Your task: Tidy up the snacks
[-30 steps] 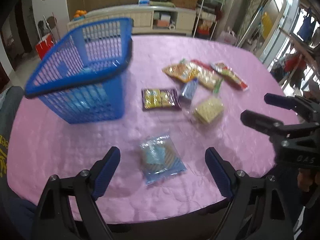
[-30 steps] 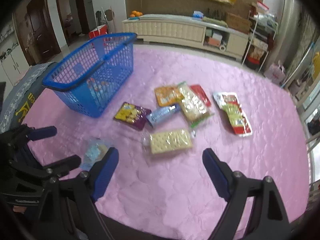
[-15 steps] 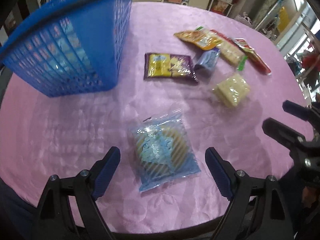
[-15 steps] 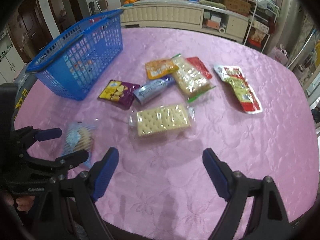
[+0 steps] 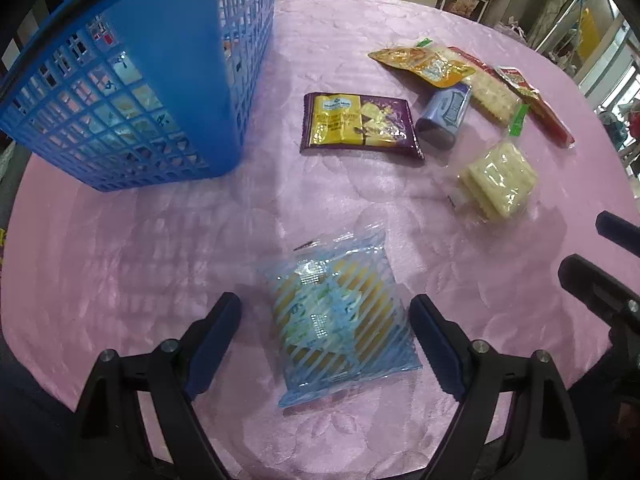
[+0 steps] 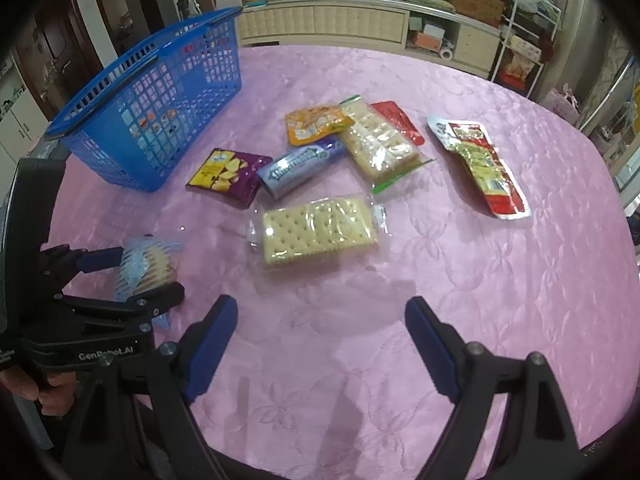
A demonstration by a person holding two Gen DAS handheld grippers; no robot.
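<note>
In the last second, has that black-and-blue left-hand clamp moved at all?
Yes. The left gripper has come down toward the pink tablecloth; its jaws are closing around the blue striped snack bag, without pressing on it yet.

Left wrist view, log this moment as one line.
left gripper: fingers closing around blue striped packet, not yet gripping | right gripper: open, empty | basket: upright on table

Eight snack packets (image 6: pixel 319 234), one basket (image 6: pixel 160 92)

"GenRobot.AI" on left tongs (image 6: pixel 138 276)
</note>
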